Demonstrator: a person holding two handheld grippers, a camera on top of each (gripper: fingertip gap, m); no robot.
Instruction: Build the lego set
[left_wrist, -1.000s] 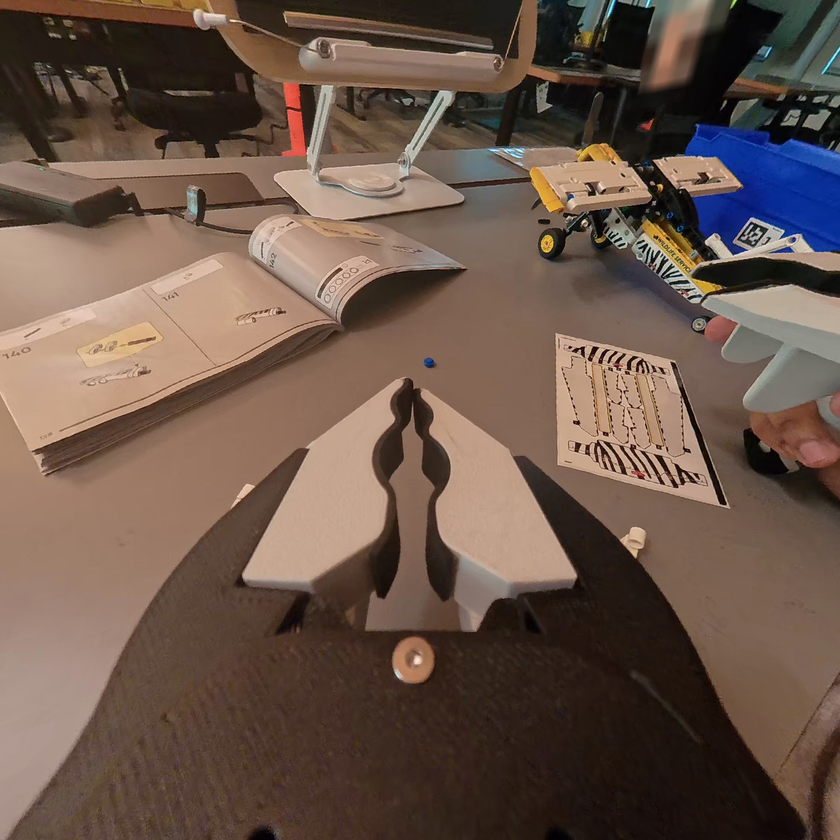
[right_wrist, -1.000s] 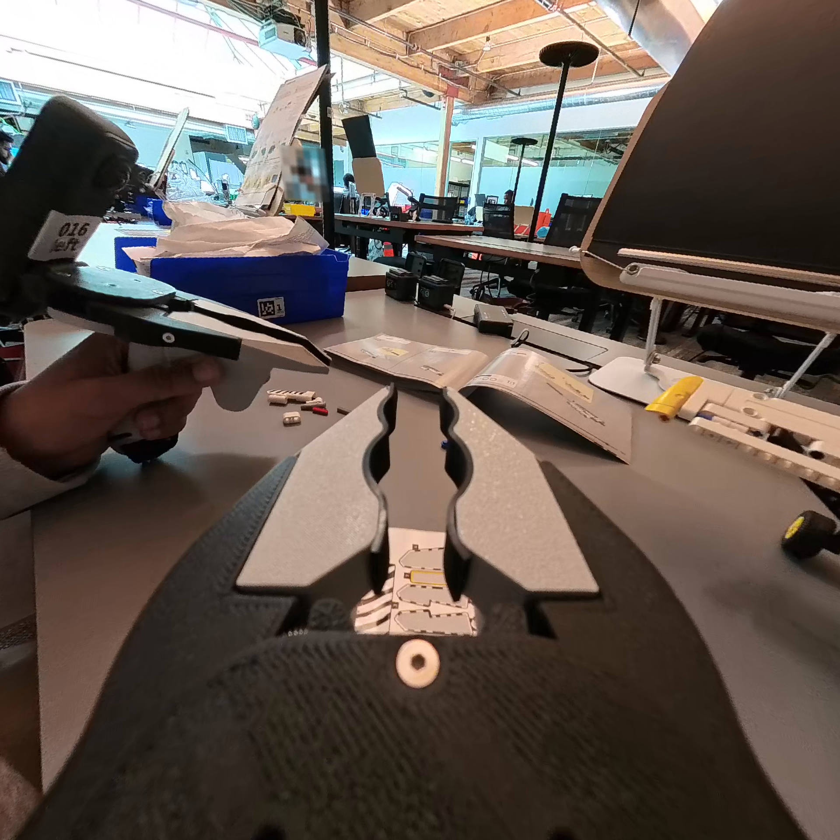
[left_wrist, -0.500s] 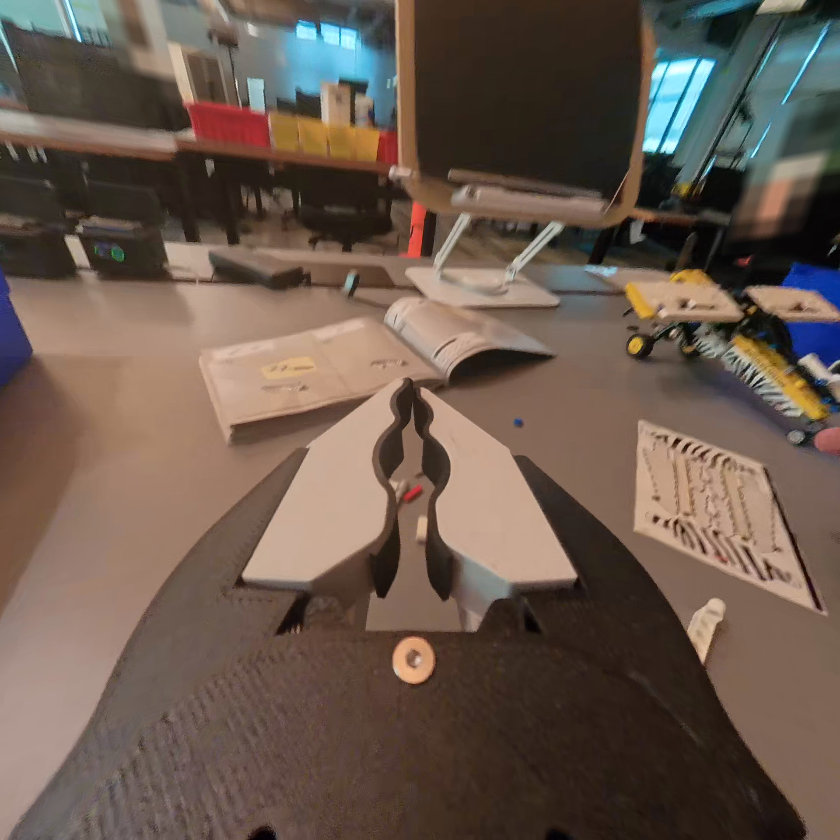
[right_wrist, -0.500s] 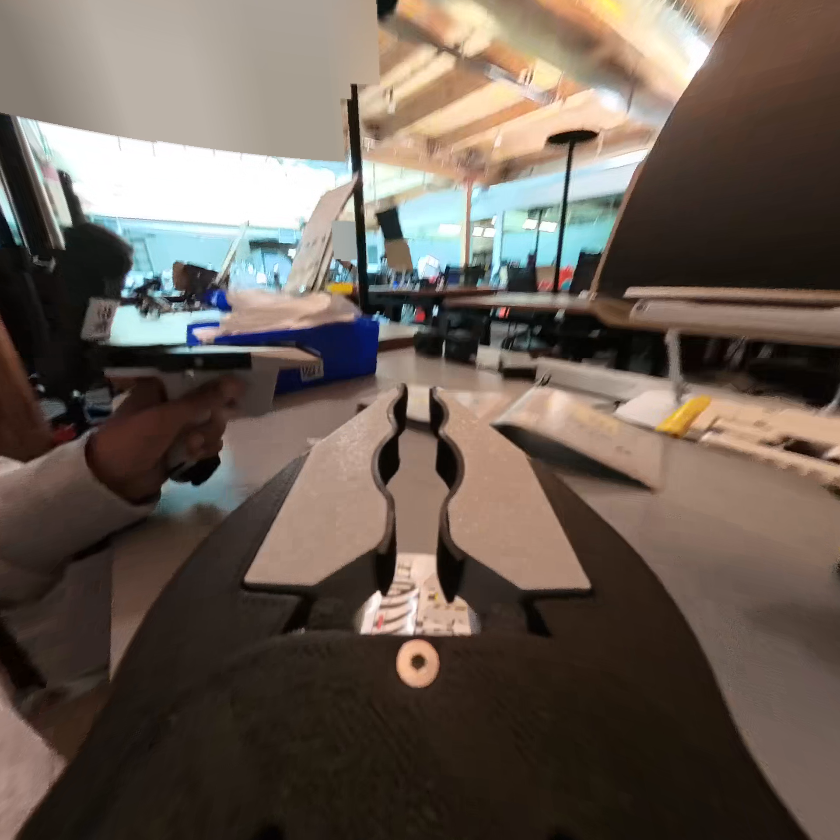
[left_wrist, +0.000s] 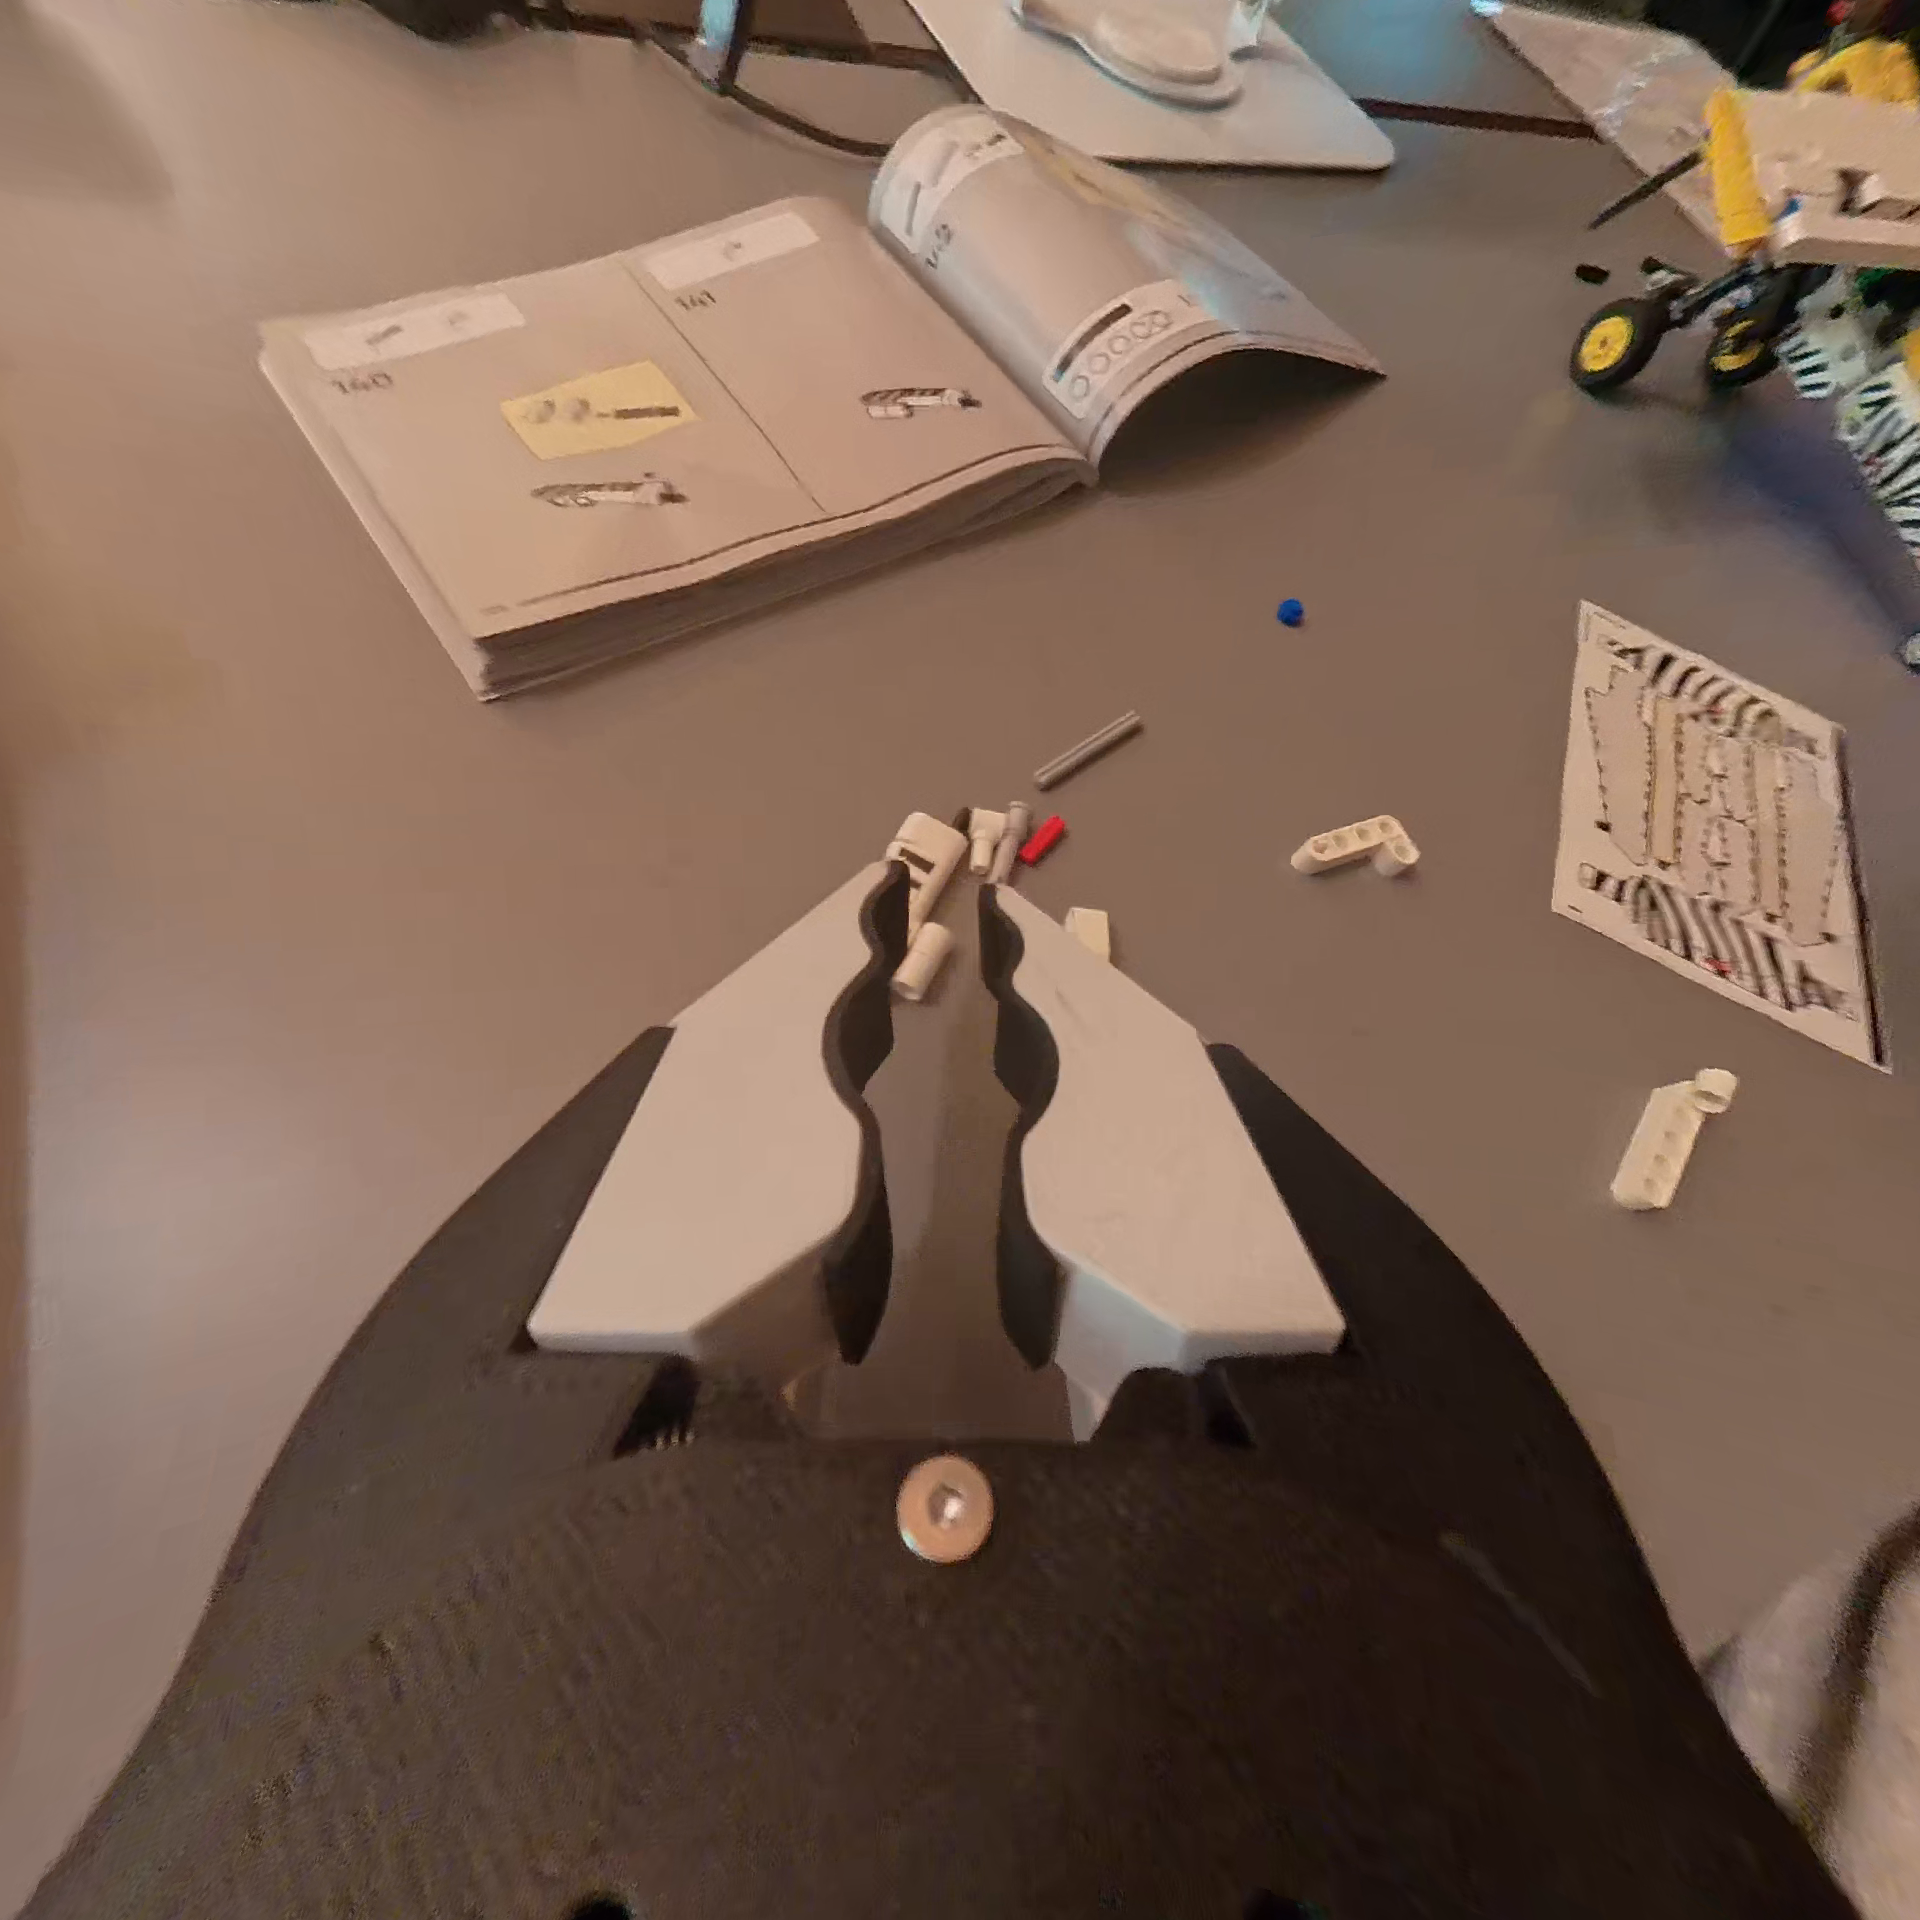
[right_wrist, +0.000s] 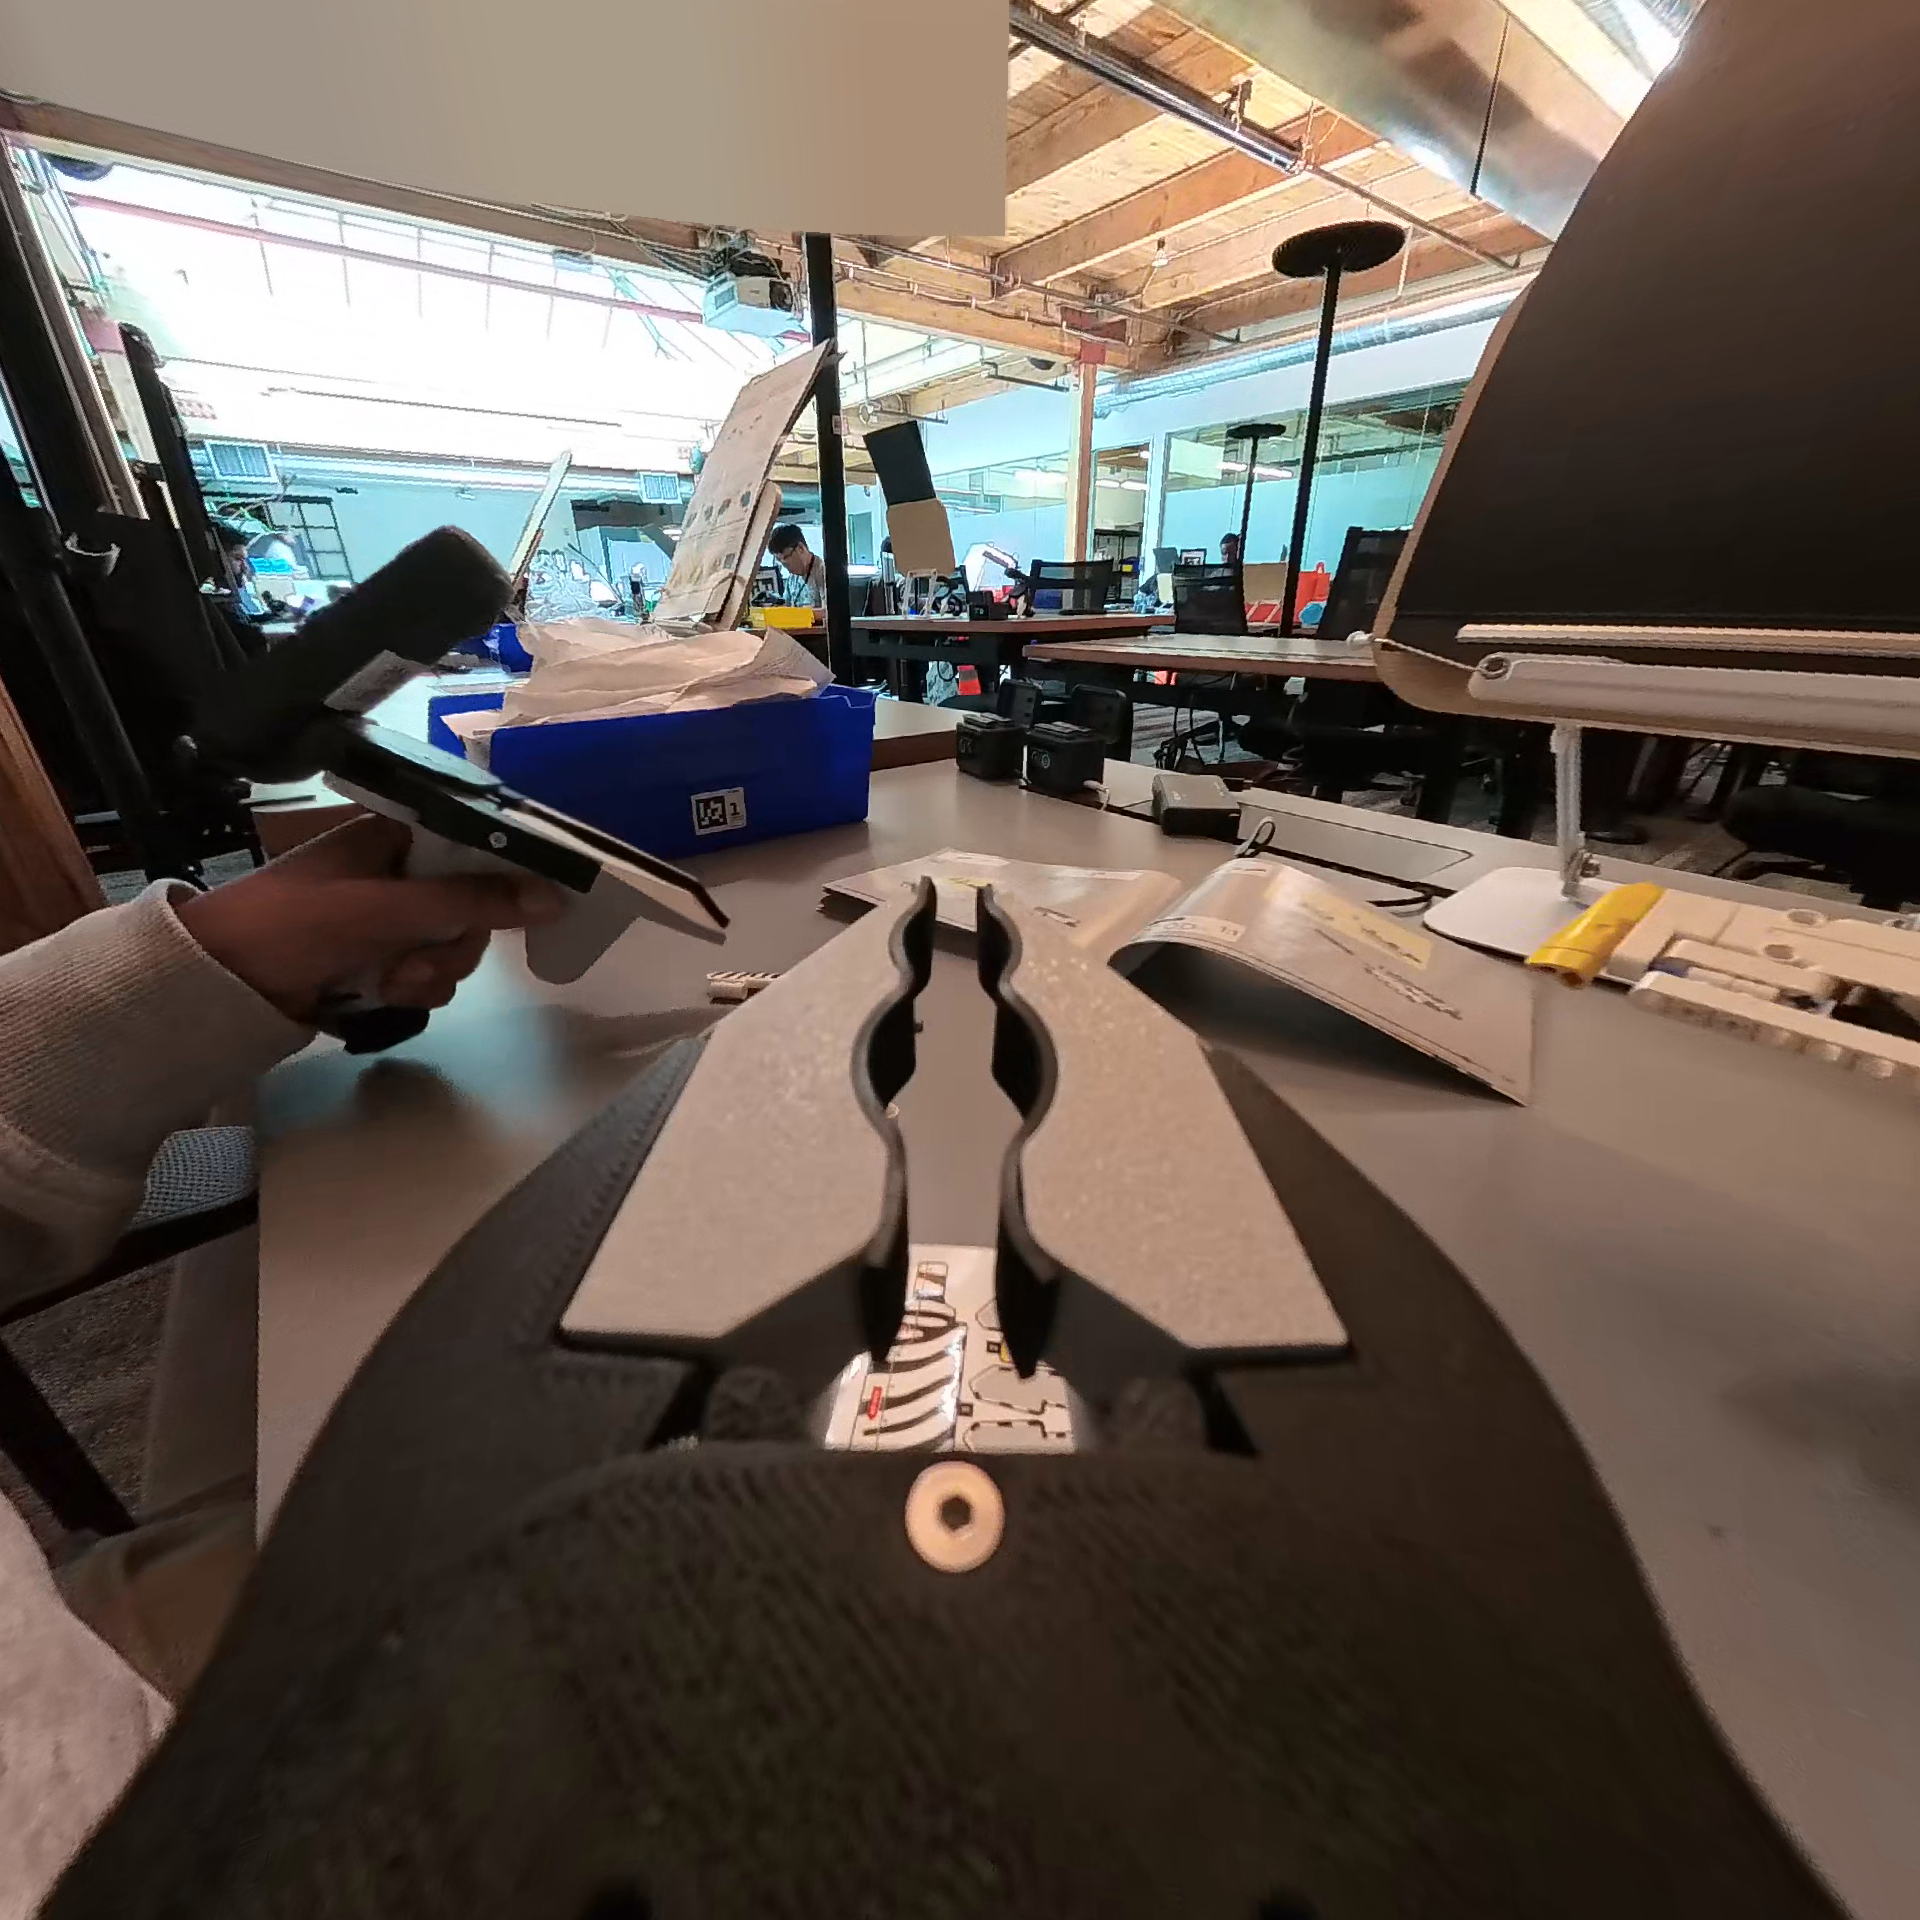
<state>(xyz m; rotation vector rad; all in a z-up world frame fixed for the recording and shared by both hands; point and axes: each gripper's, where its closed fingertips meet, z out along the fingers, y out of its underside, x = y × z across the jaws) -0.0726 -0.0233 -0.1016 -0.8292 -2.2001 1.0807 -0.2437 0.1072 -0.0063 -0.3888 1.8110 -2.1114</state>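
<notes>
My left gripper (left_wrist: 943, 891) is slightly open and points down at a cluster of small pieces on the grey table (left_wrist: 312, 1039). A white connector (left_wrist: 925, 956) lies between its fingertips, with a striped white piece (left_wrist: 925, 847) and a red pin (left_wrist: 1042, 840) just beyond. A grey axle (left_wrist: 1088, 750), a white bent beam (left_wrist: 1356, 847) and a white straight beam (left_wrist: 1668, 1143) lie to the right. The yellow and white model (left_wrist: 1766, 208) stands far right. My right gripper (right_wrist: 954, 891) is almost shut, empty, low above the sticker sheet (right_wrist: 956, 1392).
The open instruction booklet (left_wrist: 727, 416) lies far left of the pieces. The zebra sticker sheet (left_wrist: 1714, 831) and a blue stud (left_wrist: 1289, 612) lie right. A blue bin (right_wrist: 675, 769) and a tablet stand (right_wrist: 1662, 686) stand at the back. A hand (right_wrist: 364, 925) holds the left gripper. My hands' fingertips stand some 25 cm from each other.
My left gripper swung left and tilted down onto the cluster of small pieces, and its jaws opened a little. My right gripper's jaws narrowed.
</notes>
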